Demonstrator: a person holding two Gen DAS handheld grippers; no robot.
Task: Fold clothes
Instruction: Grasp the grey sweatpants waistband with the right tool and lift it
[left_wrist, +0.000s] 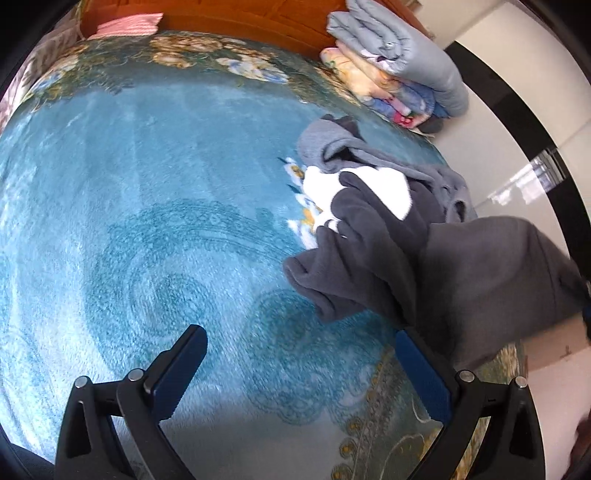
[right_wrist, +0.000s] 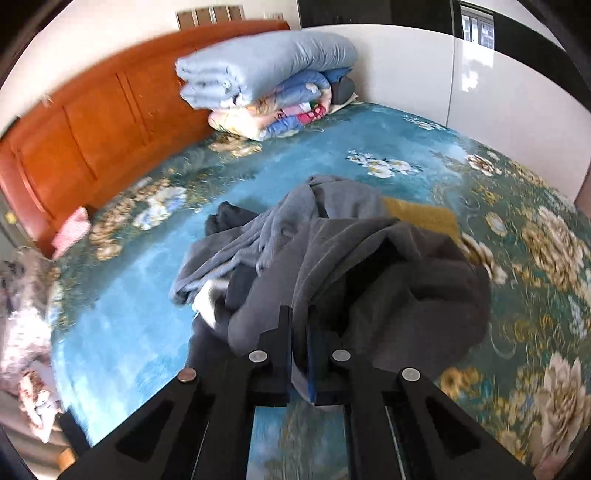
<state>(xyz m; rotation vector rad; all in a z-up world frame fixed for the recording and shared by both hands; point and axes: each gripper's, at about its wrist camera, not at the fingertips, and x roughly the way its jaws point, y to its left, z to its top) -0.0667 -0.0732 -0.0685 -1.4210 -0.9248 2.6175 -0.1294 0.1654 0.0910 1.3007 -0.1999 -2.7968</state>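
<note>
Two claws are in view above a bed (left_wrist: 110, 184) covered by a blue floral blanket (right_wrist: 369, 133).

Left claw (left_wrist: 295, 369): released. Its jaws stand wide apart over bare blanket, with nothing between them. The right finger (left_wrist: 421, 373) lies just beside the hanging edge of a dark grey garment (left_wrist: 480, 266); contact cannot be confirmed.

Right claw (right_wrist: 299, 328): clenched on the dark grey garment (right_wrist: 388, 280). The jaws are drawn close together, and a fold of the cloth passes between them. The cloth drapes over and beyond the fingertips and is raised off the bed at the held end.

Clothes pile: the garments lie bunched on the bed, toward its wall side. A lighter grey garment (right_wrist: 258, 236) lies crumpled on the headboard side of the dark one and touches it. A white piece (left_wrist: 369, 184) shows between the two. A mustard-yellow patch (right_wrist: 421, 218) shows at the far edge of the pile; which item it belongs to cannot be told.

Headboard (right_wrist: 92, 129): orange wood, at the far end of the bed. A stack of folded quilts (right_wrist: 266, 70) rests against it in the wall-side corner, well apart from the pile. A pink checked cloth (left_wrist: 129, 24) lies near the headboard at the opposite corner.
</note>
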